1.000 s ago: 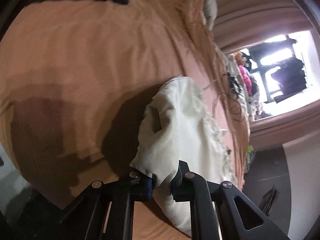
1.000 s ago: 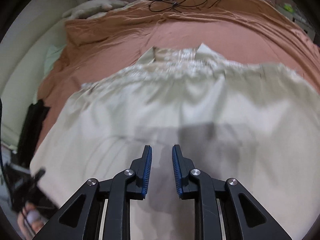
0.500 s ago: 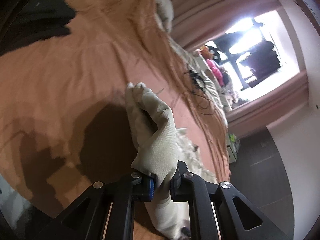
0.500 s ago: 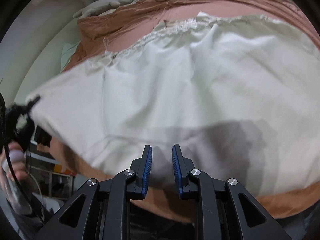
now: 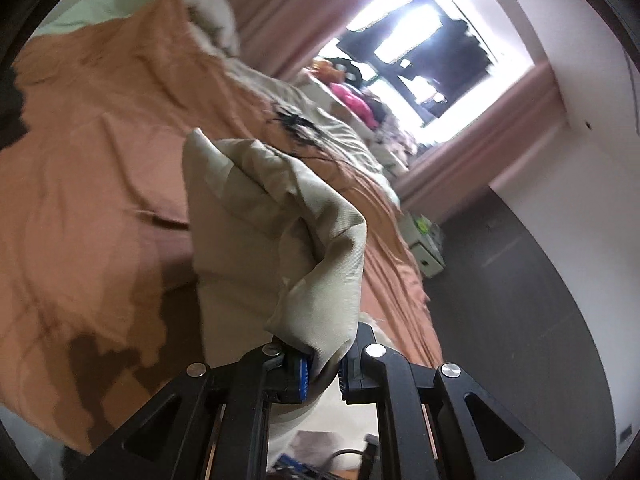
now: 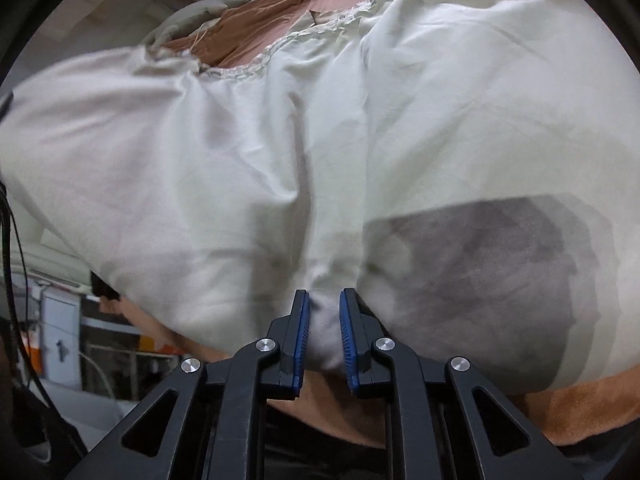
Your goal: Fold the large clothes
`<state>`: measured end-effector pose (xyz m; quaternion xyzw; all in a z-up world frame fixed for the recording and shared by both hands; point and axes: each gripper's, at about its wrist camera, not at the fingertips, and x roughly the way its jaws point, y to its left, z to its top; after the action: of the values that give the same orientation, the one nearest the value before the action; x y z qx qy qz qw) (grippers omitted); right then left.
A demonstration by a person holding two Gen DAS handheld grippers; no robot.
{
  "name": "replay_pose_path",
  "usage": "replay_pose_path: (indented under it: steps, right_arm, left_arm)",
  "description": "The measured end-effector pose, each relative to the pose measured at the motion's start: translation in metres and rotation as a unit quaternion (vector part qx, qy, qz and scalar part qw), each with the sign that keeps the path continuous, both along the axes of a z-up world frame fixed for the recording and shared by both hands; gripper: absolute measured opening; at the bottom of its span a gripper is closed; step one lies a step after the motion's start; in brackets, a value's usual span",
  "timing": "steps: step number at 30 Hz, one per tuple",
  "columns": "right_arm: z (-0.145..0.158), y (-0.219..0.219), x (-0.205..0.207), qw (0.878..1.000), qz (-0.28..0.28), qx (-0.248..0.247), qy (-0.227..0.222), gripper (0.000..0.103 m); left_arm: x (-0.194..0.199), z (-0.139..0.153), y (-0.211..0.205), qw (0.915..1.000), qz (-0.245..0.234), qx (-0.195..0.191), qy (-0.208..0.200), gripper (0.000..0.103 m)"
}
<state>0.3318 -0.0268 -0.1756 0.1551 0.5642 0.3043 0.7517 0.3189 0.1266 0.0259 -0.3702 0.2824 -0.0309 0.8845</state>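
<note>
A large cream garment (image 6: 440, 120) lies spread over the orange bed sheet (image 6: 260, 28), with a gathered band along its far side. My right gripper (image 6: 323, 304) is at the garment's near hem; its jaws are closing, and a bunch of cloth fills the gap between the blue pads, with creases running out from it. In the left wrist view, my left gripper (image 5: 322, 364) is shut on a folded corner of the same garment (image 5: 256, 220). That corner is held up above the orange sheet (image 5: 88, 160) and stands upright in front of the camera.
Black cables (image 5: 296, 124) lie on the bed's far part, near a grey pillow (image 5: 212, 12). Pink curtains frame a bright window (image 5: 420, 52). A dark floor (image 5: 520, 300) runs along the bed, with a small box (image 5: 426, 248) beside it. Shelves (image 6: 60, 320) show at left.
My left gripper rose and rolled, lifting the cloth corner off the bed. My right gripper dropped to the near hem, and its jaws narrowed onto cloth that now sits between them.
</note>
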Motion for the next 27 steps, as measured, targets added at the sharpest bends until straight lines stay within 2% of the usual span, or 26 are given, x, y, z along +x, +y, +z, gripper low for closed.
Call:
replay_pose_path:
  steps: [5,8,14,19,20,23,25,26,27]
  right_arm:
    - [0.027,-0.038,-0.011,0.999,-0.02,0.022,-0.028,0.016]
    - [0.045,-0.082,-0.019,0.997,-0.054,0.043,-0.045,0.016]
    - [0.071,-0.167,-0.028,0.986,-0.137,0.057,-0.071,0.016]
    - [0.063,-0.229,-0.043,0.975,-0.205,0.054,-0.067,0.017]
    - [0.057,-0.24,-0.046,0.973,-0.219,0.052,-0.06,0.017]
    - [0.043,-0.262,-0.051,0.967,-0.245,0.054,-0.04,0.018]
    - [0.037,-0.271,-0.051,0.964,-0.258,0.06,-0.029,0.03]
    - [0.036,-0.274,-0.051,0.963,-0.262,0.064,-0.029,0.043]
    - [0.036,-0.276,-0.05,0.962,-0.263,0.066,-0.031,0.049]
  left_arm:
    - [0.023,0.014,-0.042,0.9988,-0.044,0.023,0.0,0.01]
    - [0.04,0.016,-0.073,0.9968,-0.073,0.034,0.005,0.01]
    - [0.075,-0.002,-0.149,0.9883,-0.143,0.046,0.027,0.01]
    - [0.103,-0.048,-0.229,0.9692,-0.228,0.052,0.076,0.011]
    - [0.106,-0.057,-0.244,0.9648,-0.242,0.056,0.085,0.016]
    - [0.111,-0.083,-0.287,0.9416,-0.299,0.087,0.127,0.032]
    - [0.11,-0.093,-0.297,0.9319,-0.328,0.081,0.132,0.037]
    - [0.109,-0.093,-0.296,0.932,-0.332,0.074,0.126,0.043]
    - [0.109,-0.092,-0.291,0.9336,-0.329,0.071,0.122,0.047]
